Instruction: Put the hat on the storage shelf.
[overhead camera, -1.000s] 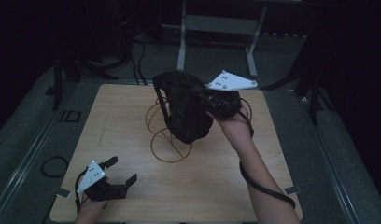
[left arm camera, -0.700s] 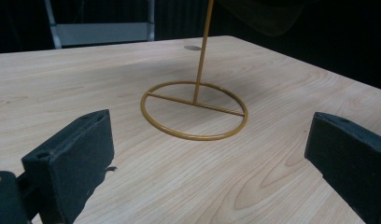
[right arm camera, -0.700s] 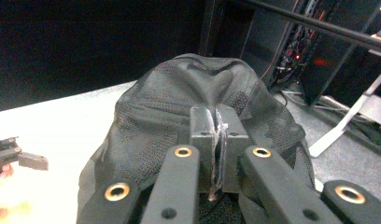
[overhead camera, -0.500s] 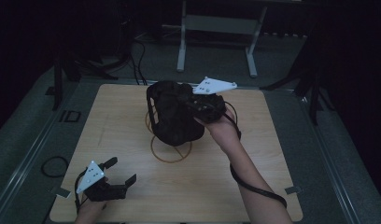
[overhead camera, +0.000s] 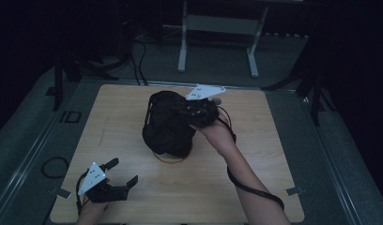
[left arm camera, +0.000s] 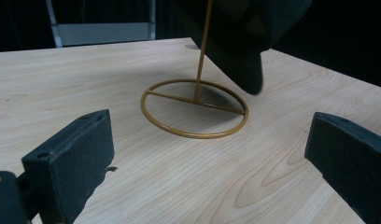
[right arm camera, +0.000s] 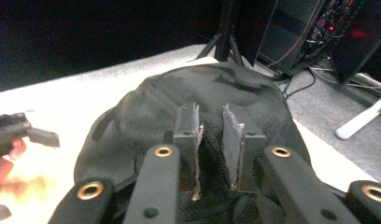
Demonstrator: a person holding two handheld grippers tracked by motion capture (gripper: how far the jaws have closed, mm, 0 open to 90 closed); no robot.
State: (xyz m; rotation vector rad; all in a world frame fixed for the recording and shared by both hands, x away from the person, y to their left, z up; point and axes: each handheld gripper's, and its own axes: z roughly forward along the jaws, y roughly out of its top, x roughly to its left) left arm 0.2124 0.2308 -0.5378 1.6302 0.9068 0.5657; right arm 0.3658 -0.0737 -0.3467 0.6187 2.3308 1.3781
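1. The high view shows the right gripper at a black fabric cap above the middle of the light wooden table.
2. The right gripper view shows its jaws nearly together, pinching the cap's cloth.
3. The left gripper view shows a gold wire stand with a ring base under the cap.
4. The left gripper, jaws spread, rests near the table's near-left corner.

The high view is dimly lit, its surroundings lost in darkness. In the right gripper view, the table is overexposed and blurred.
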